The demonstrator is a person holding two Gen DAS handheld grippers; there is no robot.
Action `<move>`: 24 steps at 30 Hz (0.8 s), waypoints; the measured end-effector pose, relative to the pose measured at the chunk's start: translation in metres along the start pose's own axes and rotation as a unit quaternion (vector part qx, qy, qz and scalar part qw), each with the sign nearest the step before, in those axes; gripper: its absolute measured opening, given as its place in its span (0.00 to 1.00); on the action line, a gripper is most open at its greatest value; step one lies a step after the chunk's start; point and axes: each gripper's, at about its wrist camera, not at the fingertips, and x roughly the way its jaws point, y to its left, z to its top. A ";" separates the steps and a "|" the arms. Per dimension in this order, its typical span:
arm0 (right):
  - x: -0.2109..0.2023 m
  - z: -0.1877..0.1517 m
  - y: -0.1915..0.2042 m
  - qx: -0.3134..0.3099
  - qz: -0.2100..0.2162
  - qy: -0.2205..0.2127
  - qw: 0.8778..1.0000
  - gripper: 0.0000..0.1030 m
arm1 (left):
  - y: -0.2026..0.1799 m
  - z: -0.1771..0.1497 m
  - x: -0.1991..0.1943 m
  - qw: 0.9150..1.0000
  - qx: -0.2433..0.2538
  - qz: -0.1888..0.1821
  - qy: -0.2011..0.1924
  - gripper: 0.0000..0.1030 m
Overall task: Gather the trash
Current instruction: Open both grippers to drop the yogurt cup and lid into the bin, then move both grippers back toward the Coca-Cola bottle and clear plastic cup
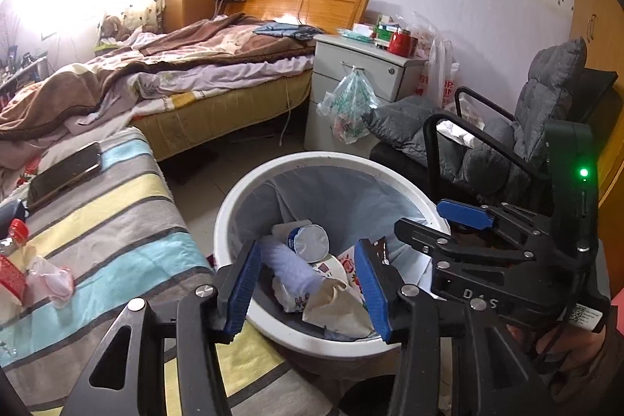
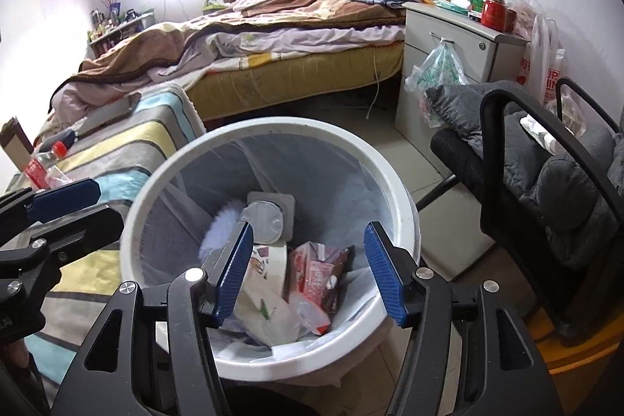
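A white round trash bin [image 1: 234, 205] with a pale liner stands on the floor; it also shows in the right wrist view [image 2: 405, 205]. It holds a yogurt cup [image 1: 308, 240], cartons and crumpled paper [image 2: 316, 279]. My left gripper [image 1: 308, 287] is open and empty, above the bin's near rim. My right gripper [image 2: 308, 271] is open and empty over the bin; it shows at the right in the left wrist view [image 1: 464, 217]. On the striped cloth a red-capped plastic bottle [image 2: 46, 162] and a pink wrapper [image 1: 52, 281] lie.
A striped-cloth surface [image 1: 117, 221] with a phone [image 1: 66, 170] lies left of the bin. A black chair with grey cushion [image 2: 546, 174] stands right. A bed [image 1: 175, 73] and a white drawer cabinet [image 1: 362, 77] with a hanging plastic bag are behind.
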 end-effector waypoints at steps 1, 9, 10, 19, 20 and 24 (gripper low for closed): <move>-0.003 0.001 0.001 0.000 0.001 -0.004 1.000 0.59 | 0.001 -0.001 -0.003 1.000 -0.003 0.001 -0.001 0.48; -0.014 0.004 0.015 -0.002 0.010 -0.024 1.000 0.59 | 0.016 -0.006 -0.028 0.999 -0.017 0.022 -0.020 0.48; -0.015 0.004 0.017 -0.005 0.011 -0.026 1.000 0.59 | 0.018 -0.006 -0.030 0.999 -0.019 0.024 -0.021 0.48; -0.021 0.006 0.040 -0.018 0.030 -0.040 0.999 0.59 | 0.049 -0.016 -0.059 0.997 -0.041 0.053 -0.040 0.48; -0.021 0.006 0.044 -0.021 0.033 -0.042 0.998 0.59 | 0.054 -0.018 -0.063 0.996 -0.043 0.059 -0.041 0.48; -0.022 0.007 0.058 -0.026 0.047 -0.048 0.997 0.59 | 0.077 -0.025 -0.076 0.994 -0.058 0.080 -0.047 0.48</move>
